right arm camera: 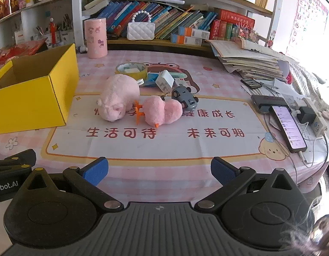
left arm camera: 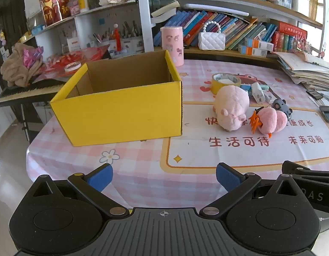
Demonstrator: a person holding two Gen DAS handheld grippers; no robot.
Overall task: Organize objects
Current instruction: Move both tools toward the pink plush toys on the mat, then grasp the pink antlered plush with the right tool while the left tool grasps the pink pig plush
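Pink plush pig (right arm camera: 118, 97) — snout toward camera; yellow box (right arm camera: 34, 91) left

Bare tablecloth (right arm camera: 143, 149) in front: open approach. Yellow box (left arm camera: 121, 108), top open, blocks left. Plush toys (right arm camera: 119, 98), toy car (right arm camera: 184, 99), tape roll (right arm camera: 131, 69) crowd centre; phones (right arm camera: 289, 128), cables right.

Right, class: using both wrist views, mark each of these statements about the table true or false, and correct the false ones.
1. The yellow box holds the pink pig plush. False: the pig lies on the tablecloth beside the box.
2. Both the left gripper and right gripper are open and hold nothing. True.
3. The grey toy car lies behind the pink chick plush. True.
4. The tape roll is red. False: it is yellow.
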